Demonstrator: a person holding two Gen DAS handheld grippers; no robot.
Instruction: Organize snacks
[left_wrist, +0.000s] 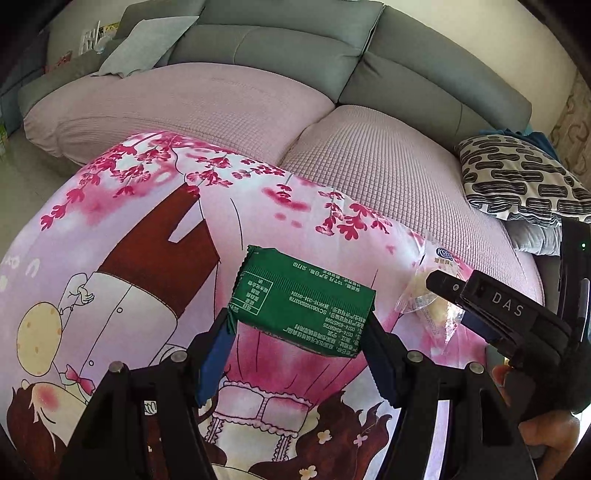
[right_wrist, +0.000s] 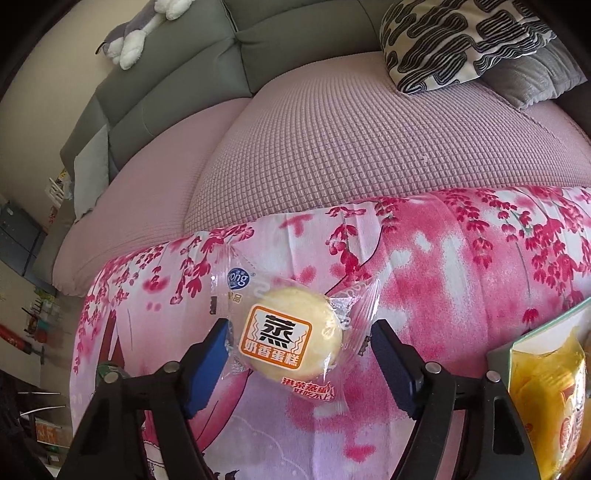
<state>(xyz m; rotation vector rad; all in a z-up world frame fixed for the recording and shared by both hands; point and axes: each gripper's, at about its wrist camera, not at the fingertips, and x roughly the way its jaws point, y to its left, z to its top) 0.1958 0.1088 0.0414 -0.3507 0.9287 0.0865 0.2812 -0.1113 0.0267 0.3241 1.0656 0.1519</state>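
A green snack packet (left_wrist: 301, 301) lies printed side up on the pink floral cloth (left_wrist: 147, 229). My left gripper (left_wrist: 299, 328) is open, its fingers on either side of the packet's near end. A yellow steamed cake in a clear wrapper (right_wrist: 291, 334) lies on the same cloth. My right gripper (right_wrist: 299, 343) is open, its fingers on either side of the cake. In the left wrist view the cake (left_wrist: 432, 295) shows at the right with the right gripper (left_wrist: 461, 295) over it.
A box with yellow snack packs (right_wrist: 546, 384) stands at the right edge. Behind the cloth is a pink-covered grey sofa (left_wrist: 229, 110) with a black-and-white patterned pillow (left_wrist: 517, 177) and a plush toy (right_wrist: 136, 33).
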